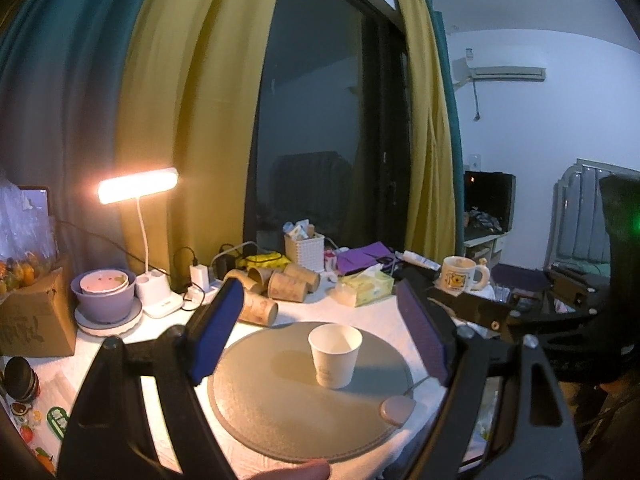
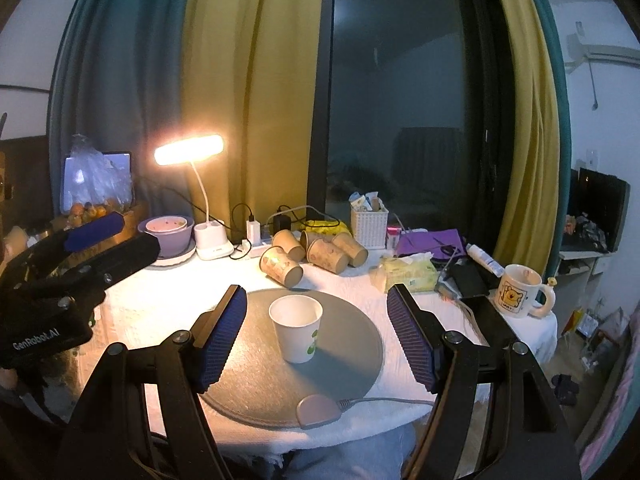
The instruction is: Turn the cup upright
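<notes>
We see the white paper cup (image 2: pixel 296 328) standing mouth-up near the middle of the round grey mat (image 2: pixel 352 364), so we judge the flip done and the remaining danger to be undoing it. Our right gripper (image 2: pixel 316 336) frames the cup with its jaws spread wide, one blue pad on either side and neither touching the cup wall. Our left gripper (image 1: pixel 320 336) is likewise spread wide and holds nothing, with the cup (image 1: pixel 334 355) between its pads in that view but apart from them.

The cup looks empty and light, so any sideways drift of either gripper could catch its rim and tip it back over. Pulling away at an angle, rather than straight back from the mat, is the likeliest cause.

The small pink puck (image 2: pixel 319 411) with its grey cable sits on the near edge of the mat. A gripper that drops low on the way out could snag the cable and drag the mat, and the cup with it.

Beyond the mat, on the far side, several brown paper cups (image 2: pixel 316 254) lie on their sides on the worktop (image 2: pixel 132 300). They are well apart from the white cup. A nudge could roll them, but we judge that unlikely to reach the mat.
</notes>
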The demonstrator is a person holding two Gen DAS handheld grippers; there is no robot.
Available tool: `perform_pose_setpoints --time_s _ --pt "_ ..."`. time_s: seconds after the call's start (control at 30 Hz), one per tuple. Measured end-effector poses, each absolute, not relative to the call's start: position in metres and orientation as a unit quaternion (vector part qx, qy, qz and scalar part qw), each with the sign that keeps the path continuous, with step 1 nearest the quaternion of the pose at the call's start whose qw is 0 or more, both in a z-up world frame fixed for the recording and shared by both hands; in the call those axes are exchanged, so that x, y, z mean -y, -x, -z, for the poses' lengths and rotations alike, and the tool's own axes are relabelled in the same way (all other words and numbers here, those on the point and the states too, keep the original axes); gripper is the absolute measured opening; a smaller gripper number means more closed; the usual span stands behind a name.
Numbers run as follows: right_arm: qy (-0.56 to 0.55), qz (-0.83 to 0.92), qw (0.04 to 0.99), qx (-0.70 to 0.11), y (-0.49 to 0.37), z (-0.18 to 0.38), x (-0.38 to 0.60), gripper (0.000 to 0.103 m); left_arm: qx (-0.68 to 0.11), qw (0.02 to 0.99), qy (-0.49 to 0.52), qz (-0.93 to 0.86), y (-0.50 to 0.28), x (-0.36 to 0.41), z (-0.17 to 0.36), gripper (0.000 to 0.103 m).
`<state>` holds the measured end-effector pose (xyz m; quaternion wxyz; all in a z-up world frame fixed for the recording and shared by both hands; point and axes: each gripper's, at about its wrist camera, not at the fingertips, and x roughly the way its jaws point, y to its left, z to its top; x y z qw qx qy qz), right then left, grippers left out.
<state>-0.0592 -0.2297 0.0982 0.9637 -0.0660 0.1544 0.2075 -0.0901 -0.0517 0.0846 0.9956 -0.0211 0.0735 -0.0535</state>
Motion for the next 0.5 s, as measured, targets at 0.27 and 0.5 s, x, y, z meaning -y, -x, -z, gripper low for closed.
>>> perform_pose_setpoints --time_s 0.27,0.5 --pt "0.065 -0.207 0.962 -0.166 0.0517 -0.0916 0.2285 0.076 -0.078 0.995 0.019 0.053 0.0878 0.0518 -0.0833 0.080" --pt "0.063 -0.206 0.961 -0.171 0.0485 -0.0888 0.2294 0.076 -0.083 0.995 0.019 0.055 0.0863 0.0537 -0.0824 0.080"
